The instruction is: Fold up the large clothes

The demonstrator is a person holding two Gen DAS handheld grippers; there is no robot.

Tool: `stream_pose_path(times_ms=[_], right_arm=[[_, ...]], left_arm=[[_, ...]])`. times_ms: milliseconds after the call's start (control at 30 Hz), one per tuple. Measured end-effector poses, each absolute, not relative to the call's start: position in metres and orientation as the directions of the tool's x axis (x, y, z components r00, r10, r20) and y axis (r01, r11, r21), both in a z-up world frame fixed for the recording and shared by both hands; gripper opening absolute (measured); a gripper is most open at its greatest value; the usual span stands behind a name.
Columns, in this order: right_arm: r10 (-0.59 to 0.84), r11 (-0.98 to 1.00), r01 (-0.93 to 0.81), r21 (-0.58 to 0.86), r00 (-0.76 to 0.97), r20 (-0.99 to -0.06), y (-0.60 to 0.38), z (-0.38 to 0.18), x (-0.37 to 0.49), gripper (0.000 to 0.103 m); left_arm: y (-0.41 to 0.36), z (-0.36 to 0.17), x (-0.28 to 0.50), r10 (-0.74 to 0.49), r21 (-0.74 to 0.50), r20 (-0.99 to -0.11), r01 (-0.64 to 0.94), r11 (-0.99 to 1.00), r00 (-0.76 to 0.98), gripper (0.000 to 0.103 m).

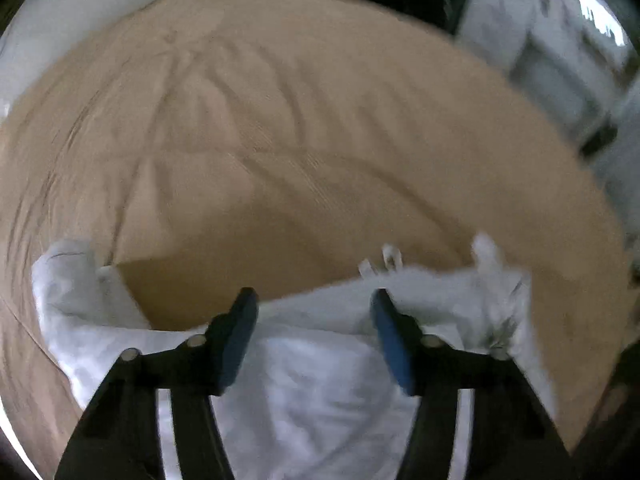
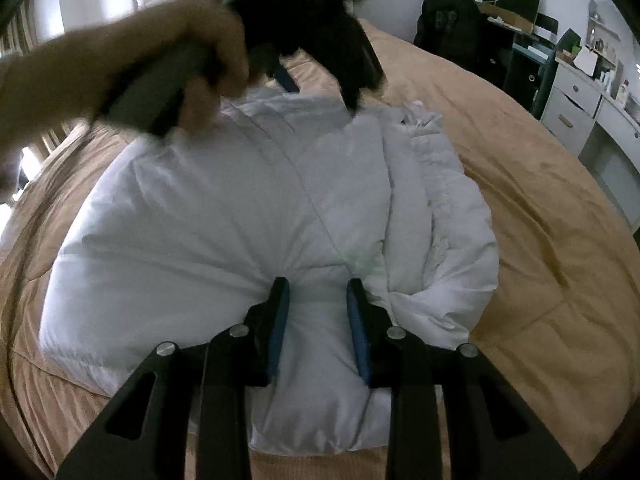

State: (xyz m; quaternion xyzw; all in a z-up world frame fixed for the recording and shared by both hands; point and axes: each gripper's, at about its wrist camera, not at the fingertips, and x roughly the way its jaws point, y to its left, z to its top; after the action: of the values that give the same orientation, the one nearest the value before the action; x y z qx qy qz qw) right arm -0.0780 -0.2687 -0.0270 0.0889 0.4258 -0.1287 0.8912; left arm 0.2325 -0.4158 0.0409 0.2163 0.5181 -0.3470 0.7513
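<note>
A bedroom is showing in the right wrist view: a bed under a tan bedspread (image 2: 540, 216), with a desk and drawers (image 2: 576, 92) along the far right wall. A white padded garment (image 2: 224, 216), already folded into a thick bundle, is lying on the bedspread close to the near edge of the bed, its long axis running away from that edge toward the headboard.

The right gripper (image 2: 318, 284) is sitting at the bundle's near end, jaws partly open and straddling a pinched ridge of fabric; whether the pads are actually pressing cannot be told. It is the nearer tool.

The left gripper (image 1: 314, 294) is hovering blurred above the garment's far end, jaws standing wide and holding nothing.
</note>
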Motion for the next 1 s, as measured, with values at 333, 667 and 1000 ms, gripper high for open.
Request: stream_pose_path(times_ms=[333,667,1000], right_arm=[[-0.152,0.946,0.319,0.057,0.592,-0.792,-0.27,-0.024,-0.077,0.031],[-0.463,0.852,0.459,-0.252,0.436,-0.771,-0.244,-0.007,-0.075,0.078],[-0.016,0.729,0.608,0.313,0.473,-0.881,-0.334,-0.037,-0.105,0.103]], left_arm=[[-0.235,0.084,0.179,-0.408,-0.147,-0.882,0.686,0.713,0.235,0.065],[-0.19,0.022,0.156,-0.463,-0.269,-0.856,0.564,0.781,0.232,0.082],[-0.136,0.02,0.178,-0.653,-0.535,-0.746,0.466,0.705,0.131,0.082]])
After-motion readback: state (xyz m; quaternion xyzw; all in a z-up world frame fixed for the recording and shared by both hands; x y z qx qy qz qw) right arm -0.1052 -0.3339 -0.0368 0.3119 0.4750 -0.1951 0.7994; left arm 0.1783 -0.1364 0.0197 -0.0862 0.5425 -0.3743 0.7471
